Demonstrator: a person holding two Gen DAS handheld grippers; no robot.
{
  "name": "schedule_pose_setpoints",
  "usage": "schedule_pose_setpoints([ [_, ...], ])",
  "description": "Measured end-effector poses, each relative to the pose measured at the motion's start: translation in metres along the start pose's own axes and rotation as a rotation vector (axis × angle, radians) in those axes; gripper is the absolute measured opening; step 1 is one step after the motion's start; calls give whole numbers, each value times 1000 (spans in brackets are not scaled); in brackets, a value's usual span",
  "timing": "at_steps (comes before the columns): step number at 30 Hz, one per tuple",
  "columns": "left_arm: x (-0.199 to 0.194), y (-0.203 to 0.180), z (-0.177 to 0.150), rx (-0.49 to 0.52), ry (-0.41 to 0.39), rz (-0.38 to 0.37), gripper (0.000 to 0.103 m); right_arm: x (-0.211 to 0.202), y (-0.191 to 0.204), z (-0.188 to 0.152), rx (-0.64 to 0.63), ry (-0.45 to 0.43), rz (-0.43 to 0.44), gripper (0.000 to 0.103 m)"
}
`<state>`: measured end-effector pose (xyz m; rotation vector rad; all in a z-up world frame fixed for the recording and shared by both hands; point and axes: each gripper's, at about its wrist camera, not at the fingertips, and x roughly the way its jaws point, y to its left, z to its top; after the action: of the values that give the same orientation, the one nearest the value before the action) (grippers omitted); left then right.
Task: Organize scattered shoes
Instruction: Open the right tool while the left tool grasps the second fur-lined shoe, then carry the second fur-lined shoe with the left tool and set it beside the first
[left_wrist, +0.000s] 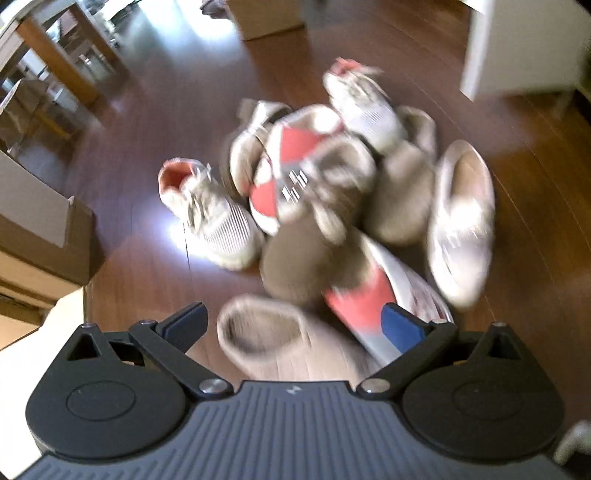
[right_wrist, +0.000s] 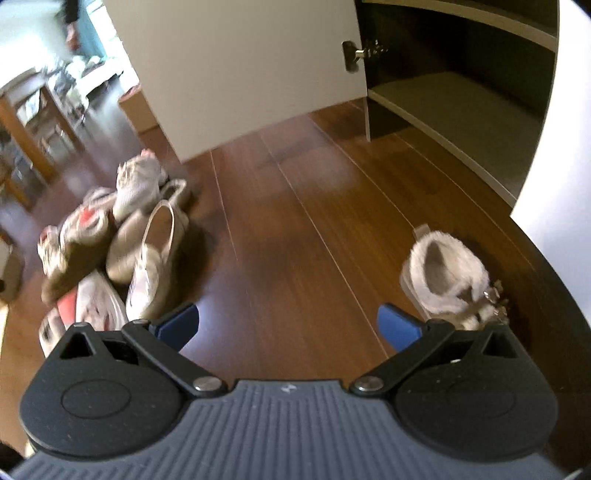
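Two hand-held grippers are hanging over a wooden floor, each with its blue-tipped fingers standing wide apart and gripping nothing. The left hand-held gripper (left_wrist: 295, 325) is sitting closest to the work: a tan slipper (left_wrist: 266, 336) is lying directly between its fingers at the bottom centre of the left wrist view, opening turned up, its long axis seeming to run toward the camera, though blur is making that uncertain. Just to the right of it a red and white shoe (left_wrist: 365, 306) is slanting from the lower right up toward the middle, passing behind the right finger. Beyond these the pile of shoes (left_wrist: 325, 184) is filling the centre of the frame, with a white sneaker (left_wrist: 210, 210) lying at its left edge and a pale flat shoe (left_wrist: 461, 221) at its right. Whether the slipper is touching the fingers, I cannot tell.

The right hand-held gripper (right_wrist: 288, 325) is pointing at bare floor (right_wrist: 295, 221). A lone fluffy slipper (right_wrist: 443, 280) is lying just beyond its right finger, at the lower right of the frame, well apart from the pile at the left. Farther off, at the upper right, an open cabinet (right_wrist: 461, 103) is showing an unfilled shelf, likely where the shoes are going. So the left one is looking better placed for the pile, the right one for the fluffy slipper.
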<state>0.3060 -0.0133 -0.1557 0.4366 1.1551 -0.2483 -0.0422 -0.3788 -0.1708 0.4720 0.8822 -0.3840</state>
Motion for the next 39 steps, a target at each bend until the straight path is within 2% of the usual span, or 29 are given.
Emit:
schedule_pose_setpoints([
  [3, 44, 4, 54, -78, 27, -26, 101, 17, 2, -5, 38, 22, 20, 102],
  [7, 103, 2, 103, -140, 103, -24, 101, 43, -4, -25, 84, 115, 25, 102],
  [10, 158, -11, 127, -124, 199, 34, 100, 61, -11, -38, 96, 180, 4, 102],
  [12, 181, -17, 127, -108, 256, 72, 85, 73, -16, -45, 105, 211, -12, 102],
  [13, 189, -19, 125, -118, 279, 59, 73, 78, -18, -49, 112, 225, -18, 102],
  [14, 196, -20, 122, -129, 301, 43, 55, 81, -20, -51, 122, 233, -20, 102],
  [15, 200, -23, 121, -131, 310, 60, 45, 85, -22, -54, 135, 246, -17, 102],
  [16, 203, -26, 119, -134, 317, 79, 31, 87, -24, -56, 145, 257, -10, 102],
  [17, 203, -36, 120, -72, 303, 139, 27, 88, -24, -58, 146, 264, -3, 102],
  [18, 200, -44, 119, -36, 290, 159, 25, 90, -23, -61, 143, 270, 5, 102],
  [20, 189, -46, 117, -36, 280, 167, 23, 87, -19, -65, 119, 264, 29, 102],
  [25, 126, -19, 117, -189, 256, 81, 19, 61, -17, -63, 78, 181, 66, 102],
  [28, 82, -8, 115, -254, 245, 22, 18, 41, -26, -57, 135, 123, 102, 102],
  [31, 29, -16, 111, -288, 215, -36, 18, 17, -37, -53, 193, 59, 130, 102],
  [33, -5, -42, 100, -279, 205, -65, 18, 0, -44, -53, 214, 21, 136, 102],
  [35, -16, -64, 91, -270, 214, -93, 18, -21, -55, -56, 233, -20, 126, 102],
  [39, -20, -151, 41, -239, 291, -210, 19, -48, -79, -67, 269, -48, 89, 102],
])
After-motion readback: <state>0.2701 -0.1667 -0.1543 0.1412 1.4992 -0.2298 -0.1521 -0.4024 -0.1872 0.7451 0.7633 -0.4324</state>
